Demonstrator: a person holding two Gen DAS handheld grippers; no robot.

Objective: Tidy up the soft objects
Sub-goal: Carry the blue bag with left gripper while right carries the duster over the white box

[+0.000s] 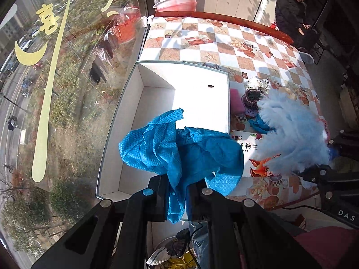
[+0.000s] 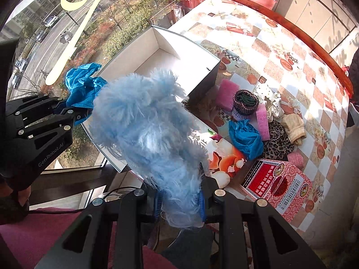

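I'm looking down on the table (image 2: 264, 44) with its checkered cloth, and the big white box (image 1: 199, 94) sits open at the window edge. My right claw (image 2: 179, 199) is clamped on the fluffy pale-blue duster (image 2: 148, 125), held up over the box's near corner. My left claw (image 1: 177, 192) pinches the blue cloth (image 1: 179, 150), which hangs bunched above the box's near end. Beside the box lies the soft pile: a second blue cloth (image 2: 245, 137), pink sponges (image 2: 227, 92), a knitted pouch (image 2: 245, 103), a leopard-print piece (image 2: 277, 139) and a cream sock (image 2: 294, 127), all crowded and touching.
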